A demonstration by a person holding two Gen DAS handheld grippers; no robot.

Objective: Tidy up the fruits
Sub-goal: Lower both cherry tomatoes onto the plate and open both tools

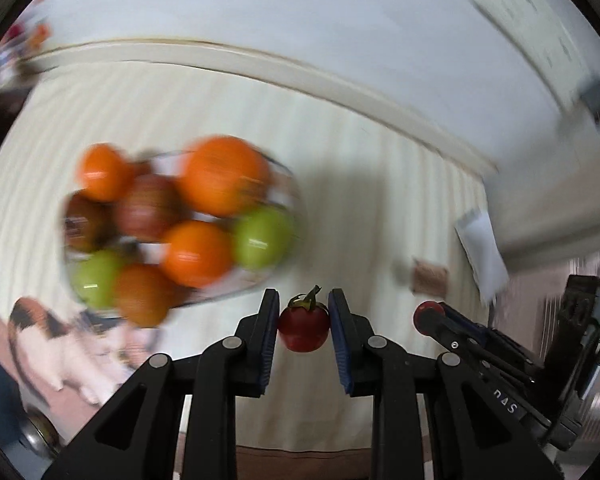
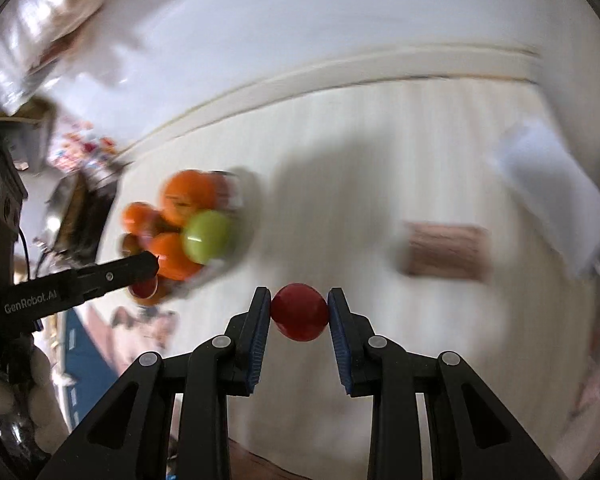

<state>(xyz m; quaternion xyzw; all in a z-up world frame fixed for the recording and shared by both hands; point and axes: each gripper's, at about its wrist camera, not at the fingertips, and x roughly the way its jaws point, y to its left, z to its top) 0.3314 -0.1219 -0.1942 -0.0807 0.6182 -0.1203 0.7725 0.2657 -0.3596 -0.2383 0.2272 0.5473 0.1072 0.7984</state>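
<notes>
My left gripper [image 1: 303,307] is shut on a small red tomato with a green stem [image 1: 303,328], held above the white table. My right gripper [image 2: 299,304] is shut on a second small red tomato [image 2: 299,312]; it also shows at the right of the left wrist view [image 1: 429,312]. A glass bowl [image 1: 288,184] heaped with oranges, green apples and red fruit stands left of and beyond both grippers, and in the right wrist view [image 2: 244,196] too. Both views are motion-blurred.
A small brown block [image 2: 444,252] lies on the table to the right, with white paper [image 2: 556,196] beyond it. The table's far edge [image 1: 300,76] meets a white wall. A cat-print cloth [image 1: 60,340] lies at lower left.
</notes>
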